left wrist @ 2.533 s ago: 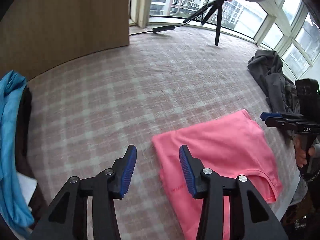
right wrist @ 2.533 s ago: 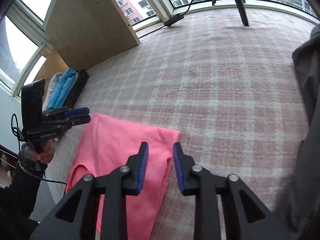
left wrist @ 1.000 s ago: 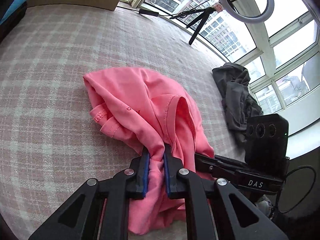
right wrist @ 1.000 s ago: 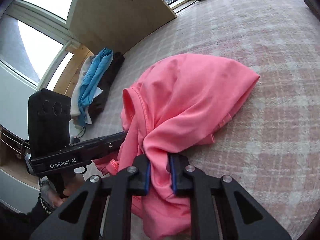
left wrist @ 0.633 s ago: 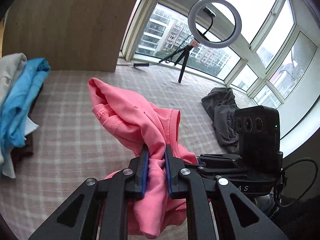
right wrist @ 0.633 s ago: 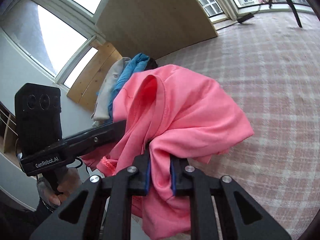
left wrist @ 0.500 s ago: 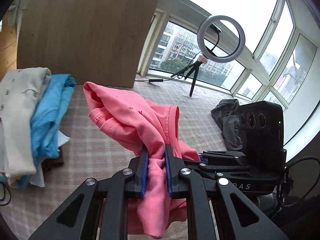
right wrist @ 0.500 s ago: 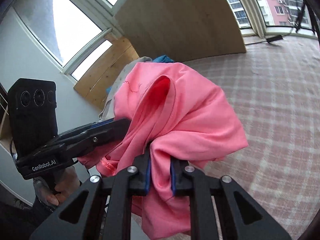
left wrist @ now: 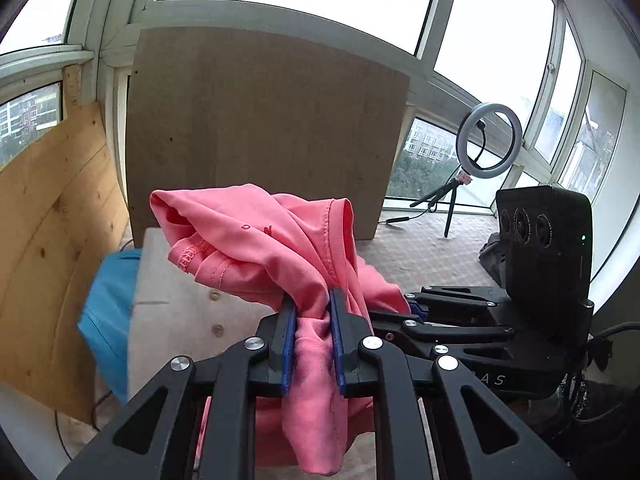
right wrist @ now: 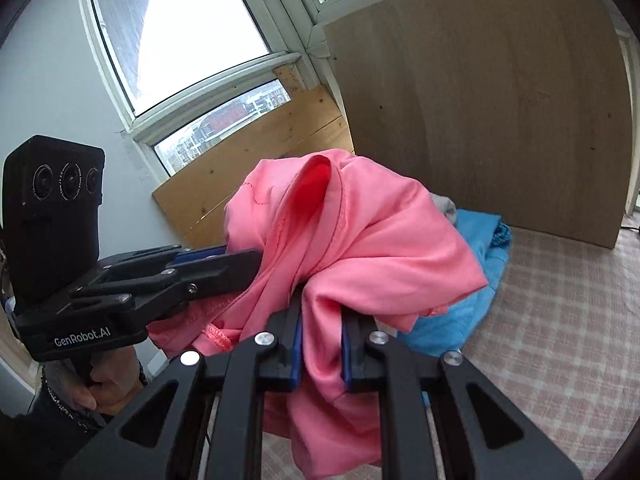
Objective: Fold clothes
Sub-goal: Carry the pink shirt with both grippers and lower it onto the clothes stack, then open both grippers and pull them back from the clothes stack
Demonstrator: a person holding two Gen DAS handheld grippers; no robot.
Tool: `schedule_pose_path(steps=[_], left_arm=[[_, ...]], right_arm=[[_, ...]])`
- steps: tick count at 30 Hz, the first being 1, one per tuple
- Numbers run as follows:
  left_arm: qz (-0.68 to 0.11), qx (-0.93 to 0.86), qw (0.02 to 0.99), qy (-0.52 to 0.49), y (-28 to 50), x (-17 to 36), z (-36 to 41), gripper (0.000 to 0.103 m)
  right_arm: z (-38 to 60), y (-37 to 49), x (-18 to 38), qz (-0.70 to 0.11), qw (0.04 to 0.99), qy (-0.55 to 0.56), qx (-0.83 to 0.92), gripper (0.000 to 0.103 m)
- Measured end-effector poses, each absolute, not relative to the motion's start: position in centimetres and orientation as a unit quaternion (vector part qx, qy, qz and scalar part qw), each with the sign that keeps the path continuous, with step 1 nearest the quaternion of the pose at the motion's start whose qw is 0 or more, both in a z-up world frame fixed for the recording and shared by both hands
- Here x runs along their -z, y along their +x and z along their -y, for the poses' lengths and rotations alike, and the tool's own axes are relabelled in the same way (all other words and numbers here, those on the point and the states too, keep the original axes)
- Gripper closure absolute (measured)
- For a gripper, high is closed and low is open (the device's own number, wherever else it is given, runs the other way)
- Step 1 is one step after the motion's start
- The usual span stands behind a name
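The pink shirt (left wrist: 256,240) is hanging in the air, bunched, both grippers pinching it side by side. The left gripper (left wrist: 313,344) is clamping a gathered fold between its pads, and the right gripper (right wrist: 320,354) is doing the same with a neighbouring fold; the two are sitting close together, so the cloth is sagging in loose lobes ahead of and below them with no clear long axis. Beyond and beneath the shirt a stack is lying: a blue garment (right wrist: 476,280) beside a beige one (left wrist: 180,304), against the wooden board (left wrist: 260,128). Open checked cover (right wrist: 560,320) is lying on the right gripper's side. Both grippers are equally near the stack, which is lying straight ahead.
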State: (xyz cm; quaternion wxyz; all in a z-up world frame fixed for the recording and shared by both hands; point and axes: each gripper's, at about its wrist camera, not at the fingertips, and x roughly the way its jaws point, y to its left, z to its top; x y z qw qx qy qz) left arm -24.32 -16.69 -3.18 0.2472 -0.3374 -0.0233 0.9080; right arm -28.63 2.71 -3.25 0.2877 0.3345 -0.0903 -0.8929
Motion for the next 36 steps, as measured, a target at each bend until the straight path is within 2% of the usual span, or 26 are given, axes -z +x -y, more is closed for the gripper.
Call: schedule_pose_path(steps=[2, 4, 5, 7, 11, 16, 18, 21, 22, 25, 27, 29, 33, 36], left_arm=[[-0.036, -0.906, 0.164, -0.388, -26.3, 6.0, 19.9, 0.083], [-0.087, -0.888, 0.056, -0.449, -28.2, 9.4, 23.2, 0.085], [-0.082, -0.889, 0.061, -0.447, -28.2, 9.4, 23.3, 0.085], [-0.074, -0.891, 0.071, -0.443, -28.3, 9.6, 23.7, 0.085], [-0.057, -0.894, 0.091, -0.435, -28.4, 9.9, 24.4, 0.075], [-0.036, -0.898, 0.117, -0.423, -28.8, 10.1, 25.0, 0.073], [-0.031, -0.901, 0.13, -0.413, -31.3, 9.7, 23.4, 0.073], [-0.051, -0.906, 0.126, -0.401, -34.7, 10.3, 21.5, 0.065], [-0.062, -0.905, 0.116, -0.405, -36.0, 11.1, 21.3, 0.059], [-0.052, -0.892, 0.096, -0.439, -38.4, 13.2, 22.1, 0.057], [-0.024, -0.894, 0.099, -0.437, -37.9, 12.5, 23.0, 0.057], [-0.039, -0.901, 0.096, -0.421, -36.2, 11.2, 23.3, 0.059], [-0.068, -0.905, 0.118, -0.403, -31.1, 9.7, 23.3, 0.057], [-0.078, -0.904, 0.12, -0.403, -27.2, 10.5, 23.4, 0.054]], right_arm=[[-2.7, -29.9, 5.2, 0.087, 0.256, 0.373, 0.887, 0.089], [-2.9, -31.2, 7.3, 0.084, 0.222, 0.414, 0.879, 0.087], [-3.0, -31.9, 8.4, 0.082, 0.205, 0.434, 0.874, 0.084], [-4.1, -32.3, 9.4, 0.096, 0.188, 0.45, 0.868, 0.084], [-8.4, -30.9, 8.6, 0.173, 0.198, 0.42, 0.868, 0.069], [-7.0, -33.3, 5.9, 0.132, 0.212, 0.379, 0.891, 0.068], [-5.3, -35.4, 5.7, 0.117, 0.226, 0.375, 0.891, 0.068], [-2.9, -39.5, 7.6, 0.09, 0.221, 0.404, 0.883, 0.068], [-2.3, -40.8, 8.3, 0.077, 0.217, 0.411, 0.882, 0.068], [-2.3, -43.6, 10.1, 0.063, 0.193, 0.431, 0.879, 0.068], [-3.3, -43.7, 9.8, 0.08, 0.195, 0.436, 0.875, 0.068], [-4.4, -42.7, 8.4, 0.091, 0.2, 0.426, 0.878, 0.068], [-5.4, -37.5, 6.4, 0.066, 0.209, 0.403, 0.889, 0.063], [-5.1, -32.8, 6.7, 0.037, 0.206, 0.402, 0.892, 0.063]])
